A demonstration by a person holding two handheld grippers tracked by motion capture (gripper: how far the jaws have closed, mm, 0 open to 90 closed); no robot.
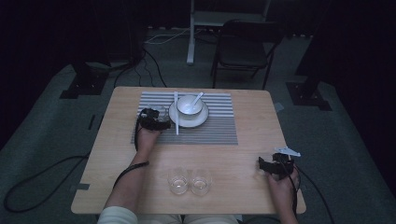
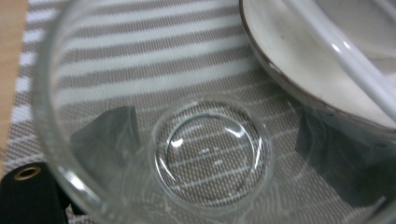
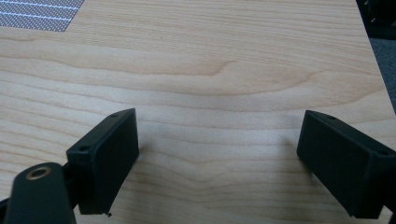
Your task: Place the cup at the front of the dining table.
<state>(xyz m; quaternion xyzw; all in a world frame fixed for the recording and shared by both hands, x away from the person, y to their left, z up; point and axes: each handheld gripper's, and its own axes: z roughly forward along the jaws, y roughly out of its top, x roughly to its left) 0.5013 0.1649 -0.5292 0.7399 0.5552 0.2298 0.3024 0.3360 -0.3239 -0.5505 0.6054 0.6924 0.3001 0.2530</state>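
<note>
Left tool (image 1: 161,119) straddles a glass (image 2: 187,140) beside the plate (image 1: 204,119); right tool (image 3: 219,158) wide open, empty

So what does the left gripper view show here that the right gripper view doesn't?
Left gripper view: a clear glass between that gripper's black fingers, standing on the striped placemat, with the white plate and a white chopstick beside it. Right gripper view: open fingers over bare wooden table, holding nothing. Shared: the placemat, just a corner in the right one.
</note>
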